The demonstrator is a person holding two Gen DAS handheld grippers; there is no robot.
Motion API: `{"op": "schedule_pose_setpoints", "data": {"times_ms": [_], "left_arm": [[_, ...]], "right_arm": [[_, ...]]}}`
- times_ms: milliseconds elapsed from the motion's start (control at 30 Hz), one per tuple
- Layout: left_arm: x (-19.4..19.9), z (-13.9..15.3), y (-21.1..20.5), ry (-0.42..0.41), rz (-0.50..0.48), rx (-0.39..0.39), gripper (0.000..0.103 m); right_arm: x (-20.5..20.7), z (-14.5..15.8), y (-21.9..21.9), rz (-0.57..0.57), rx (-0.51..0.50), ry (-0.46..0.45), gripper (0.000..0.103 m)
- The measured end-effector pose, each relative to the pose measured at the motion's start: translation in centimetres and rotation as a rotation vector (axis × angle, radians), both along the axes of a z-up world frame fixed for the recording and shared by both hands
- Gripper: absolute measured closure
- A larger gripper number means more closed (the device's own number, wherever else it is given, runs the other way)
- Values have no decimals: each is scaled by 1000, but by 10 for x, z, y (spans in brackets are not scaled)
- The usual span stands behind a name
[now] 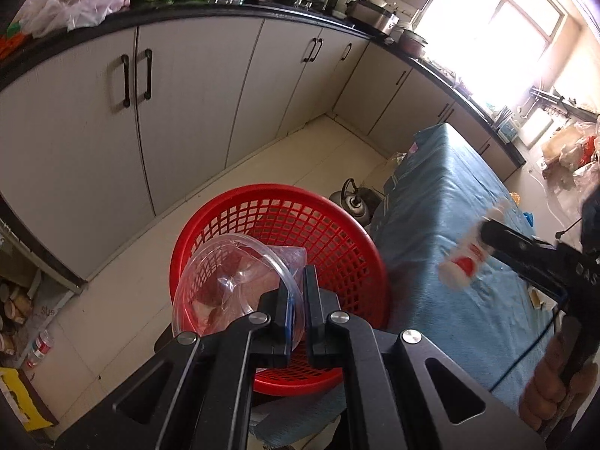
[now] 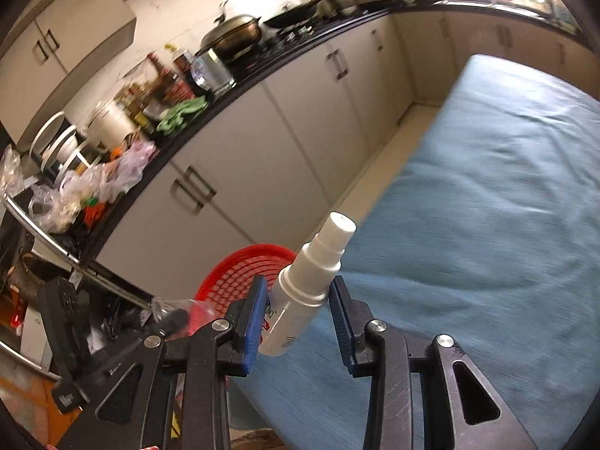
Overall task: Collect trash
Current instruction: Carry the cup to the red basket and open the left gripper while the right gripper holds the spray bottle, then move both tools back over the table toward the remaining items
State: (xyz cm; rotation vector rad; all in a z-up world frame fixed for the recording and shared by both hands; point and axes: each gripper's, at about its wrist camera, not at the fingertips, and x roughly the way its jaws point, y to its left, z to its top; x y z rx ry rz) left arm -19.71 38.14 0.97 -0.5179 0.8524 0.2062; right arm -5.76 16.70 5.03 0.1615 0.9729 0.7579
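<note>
The clear plastic container [image 1: 240, 281] is looking glossy and smooth against the red plastic mesh basket [image 1: 300, 232]. The white plastic spray bottle [image 2: 303, 288] is showing a smooth sheen. Matt blue woven cloth [image 2: 487, 206] is covering the table, and the black worktop [image 1: 210, 13] is gleaming.

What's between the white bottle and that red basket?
Only blue tablecloth: in the left wrist view nothing lies between the white bottle and the red basket.
</note>
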Motion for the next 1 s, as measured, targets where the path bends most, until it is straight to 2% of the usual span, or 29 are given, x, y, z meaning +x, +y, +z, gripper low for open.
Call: {"op": "schedule_pose_setpoints", "data": {"times_ms": [133, 167, 233, 267, 300, 333, 367, 500, 733, 867, 1000], "left_arm": [[2, -7, 1, 31, 9, 15, 99], [2, -8, -1, 35, 6, 30, 96], [2, -8, -3, 41, -1, 39, 84], [1, -9, -4, 41, -1, 39, 73], [0, -8, -4, 38, 2, 40, 64], [-1, -7, -4, 35, 6, 45, 61], [-3, -6, -4, 32, 12, 52, 58], [-7, 0, -4, 26, 30, 70, 46], [-10, 9, -18, 42, 44, 159, 41], [-10, 19, -35, 51, 51, 272, 36], [-9, 26, -50, 48, 43, 346, 34]], "right_arm": [[8, -13, 37, 51, -22, 34, 66], [9, -17, 44, 64, -25, 44, 66], [13, -25, 58, 89, -25, 75, 65], [14, -27, 60, 92, -18, 86, 65], [16, -31, 61, 94, -9, 104, 60], [17, -33, 61, 95, -2, 115, 54], [18, -33, 62, 92, -1, 116, 51], [19, -32, 51, 75, 3, 109, 48], [16, -29, 21, 22, 10, 99, 43], [10, -25, 3, -1, 11, 84, 42], [3, -19, -14, -22, 23, 62, 42]]}}
